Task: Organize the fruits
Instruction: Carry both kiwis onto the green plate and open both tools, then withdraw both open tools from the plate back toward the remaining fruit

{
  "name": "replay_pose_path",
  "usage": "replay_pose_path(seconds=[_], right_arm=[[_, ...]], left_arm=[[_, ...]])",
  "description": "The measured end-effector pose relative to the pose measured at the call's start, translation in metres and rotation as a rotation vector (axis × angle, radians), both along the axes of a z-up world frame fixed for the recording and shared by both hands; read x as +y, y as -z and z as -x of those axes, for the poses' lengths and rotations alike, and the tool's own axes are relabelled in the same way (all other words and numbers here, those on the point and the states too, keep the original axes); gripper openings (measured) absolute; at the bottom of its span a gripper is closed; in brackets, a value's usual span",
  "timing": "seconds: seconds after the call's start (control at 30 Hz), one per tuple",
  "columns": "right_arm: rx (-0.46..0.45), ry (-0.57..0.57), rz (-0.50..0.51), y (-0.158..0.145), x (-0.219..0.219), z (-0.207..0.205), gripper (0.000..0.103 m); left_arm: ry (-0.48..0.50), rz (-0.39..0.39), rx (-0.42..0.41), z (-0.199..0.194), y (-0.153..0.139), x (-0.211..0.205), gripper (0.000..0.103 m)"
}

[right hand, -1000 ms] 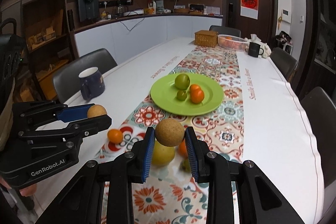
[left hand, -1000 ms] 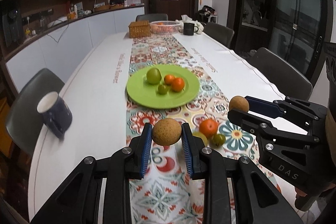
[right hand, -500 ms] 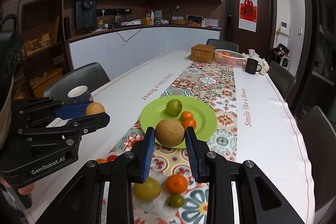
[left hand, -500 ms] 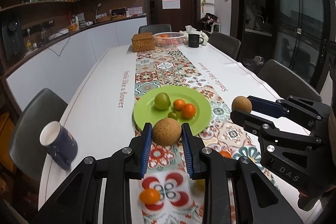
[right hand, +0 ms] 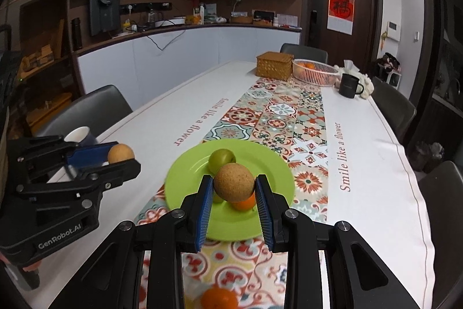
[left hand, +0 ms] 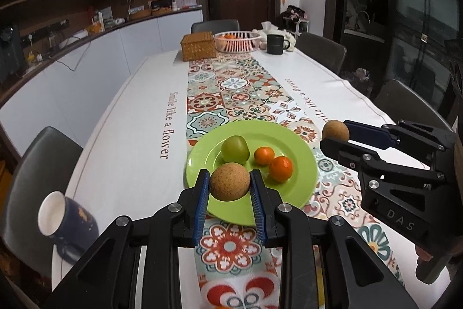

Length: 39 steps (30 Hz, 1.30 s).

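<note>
My left gripper [left hand: 230, 187] is shut on a brown round fruit [left hand: 229, 181] and holds it above the near rim of the green plate [left hand: 301, 152]. My right gripper [right hand: 233, 188] is shut on a second brown round fruit [right hand: 233, 181] above the same plate [right hand: 185, 173]. The plate holds a green fruit [left hand: 235, 149] and two oranges [left hand: 264, 155]. In the left wrist view the right gripper [left hand: 335, 132] hovers right of the plate. In the right wrist view the left gripper [right hand: 121, 155] hovers left of it. An orange [right hand: 219, 299] lies on the runner below.
A dark blue mug [left hand: 66, 222] stands at the table's left edge. At the far end are a wicker box [left hand: 198, 49], a pink basket with oranges [left hand: 237, 41] and a black mug [left hand: 275, 44]. Chairs line both sides.
Both grippers, each still holding its brown fruit, have moved forward along the table to the green plate. The loose fruits on the runner have dropped below and behind them.
</note>
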State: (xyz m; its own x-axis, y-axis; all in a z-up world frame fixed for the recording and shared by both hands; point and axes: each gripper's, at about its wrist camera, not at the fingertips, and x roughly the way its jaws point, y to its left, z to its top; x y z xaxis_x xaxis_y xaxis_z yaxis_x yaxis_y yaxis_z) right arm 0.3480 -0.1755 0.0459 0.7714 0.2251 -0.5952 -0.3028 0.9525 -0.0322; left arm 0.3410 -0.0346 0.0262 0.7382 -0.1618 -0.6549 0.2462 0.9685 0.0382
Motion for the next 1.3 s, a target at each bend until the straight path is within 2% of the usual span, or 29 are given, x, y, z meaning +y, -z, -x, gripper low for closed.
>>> replay_pose_path(seconds=[0.37,0.57,0.77,0.87,0.9,0.93,0.97,1.1,1.17,1.3], right_arm=[[0.108,0.034,0.029,0.037,-0.001,-0.064,0.031],[0.165,0.047,0.019,0.058,-0.003,-0.085,0.031],[0.187,0.049,0.013,0.066,-0.002,-0.092,0.031],[0.183,0.048,0.012,0.065,-0.001,-0.091,0.033],[0.181,0.052,0.011,0.064,-0.001,-0.091,0.037],[0.176,0.059,0.009,0.062,-0.001,-0.089,0.047],[0.167,0.061,0.010,0.060,-0.001,-0.087,0.050],[0.144,0.067,0.018,0.051,-0.003,-0.074,0.050],[0.136,0.064,0.006,0.044,-0.005,-0.065,0.056],[0.106,0.063,-0.006,0.032,-0.009,-0.041,0.058]], left_arm=[[-0.002,0.003,0.149,-0.065,0.045,-0.005,0.028],[-0.002,0.008,0.203,-0.081,0.062,-0.011,0.028],[-0.020,0.021,0.238,-0.092,0.070,-0.010,0.030],[-0.027,0.017,0.237,-0.092,0.070,-0.008,0.038],[-0.030,0.015,0.235,-0.090,0.068,-0.007,0.038],[-0.031,0.016,0.234,-0.089,0.067,-0.005,0.038],[-0.031,0.016,0.232,-0.087,0.066,-0.004,0.039],[-0.048,0.016,0.202,-0.070,0.052,0.002,0.048],[-0.052,0.023,0.191,-0.062,0.046,0.004,0.051],[-0.059,0.025,0.156,-0.039,0.031,0.007,0.060]])
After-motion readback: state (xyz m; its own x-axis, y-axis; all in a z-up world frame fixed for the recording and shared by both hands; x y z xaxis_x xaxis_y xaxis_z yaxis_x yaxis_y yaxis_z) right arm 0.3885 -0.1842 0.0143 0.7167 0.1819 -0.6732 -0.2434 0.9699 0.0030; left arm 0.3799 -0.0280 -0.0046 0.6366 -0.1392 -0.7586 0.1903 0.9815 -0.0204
